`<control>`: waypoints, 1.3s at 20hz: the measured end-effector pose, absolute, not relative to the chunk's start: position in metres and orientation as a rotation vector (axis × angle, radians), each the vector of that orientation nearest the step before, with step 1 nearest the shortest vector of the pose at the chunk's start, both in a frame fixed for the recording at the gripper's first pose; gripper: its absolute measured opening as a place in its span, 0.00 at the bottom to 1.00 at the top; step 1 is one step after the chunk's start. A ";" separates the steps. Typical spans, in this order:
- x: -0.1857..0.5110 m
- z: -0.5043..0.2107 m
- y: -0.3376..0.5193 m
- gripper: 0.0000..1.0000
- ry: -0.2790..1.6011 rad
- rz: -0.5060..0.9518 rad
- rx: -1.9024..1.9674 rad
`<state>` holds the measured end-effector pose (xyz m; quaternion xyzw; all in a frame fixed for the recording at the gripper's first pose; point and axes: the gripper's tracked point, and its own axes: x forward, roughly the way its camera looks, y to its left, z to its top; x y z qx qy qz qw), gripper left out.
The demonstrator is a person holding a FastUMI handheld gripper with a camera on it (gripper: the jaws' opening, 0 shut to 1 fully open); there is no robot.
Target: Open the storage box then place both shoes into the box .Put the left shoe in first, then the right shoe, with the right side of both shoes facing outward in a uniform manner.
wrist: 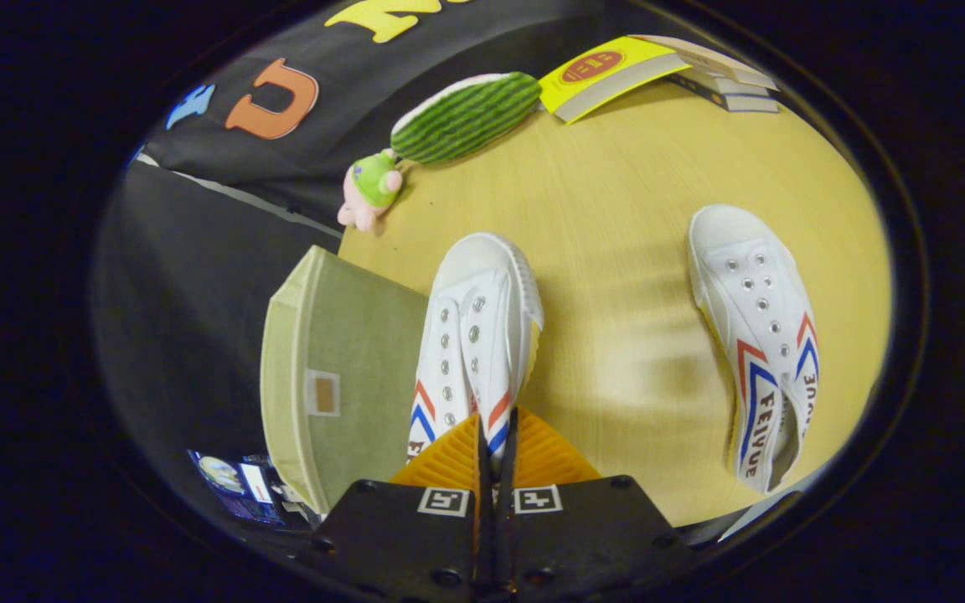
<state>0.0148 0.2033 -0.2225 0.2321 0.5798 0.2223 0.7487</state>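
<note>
I have the white canvas lace-less shoe with red and blue chevrons (476, 343) pinched by its heel edge in my jaws, which are pressed nearly together on it, toe pointing away over the yellow wooden bench (616, 209). The olive fabric storage box (340, 368) sits just left of it; the matching second shoe (759, 335) lies well apart on the right

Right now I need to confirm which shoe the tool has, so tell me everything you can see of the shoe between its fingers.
The held shoe is a white canvas low-top with a rubber toe cap, metal eyelets, no laces, and red and blue chevrons on its sides. It hangs toe pointing away from the tool, whose fingers are pressed together on its rear collar. It sits over the table edge, beside the green box. Whether it touches either I cannot tell.
</note>
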 end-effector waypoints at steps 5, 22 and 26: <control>-0.004 -0.139 0.231 0.06 1.179 0.534 0.464; -0.012 -0.138 0.420 0.06 1.242 0.558 0.517; -0.013 -0.160 0.438 0.07 1.295 0.553 0.511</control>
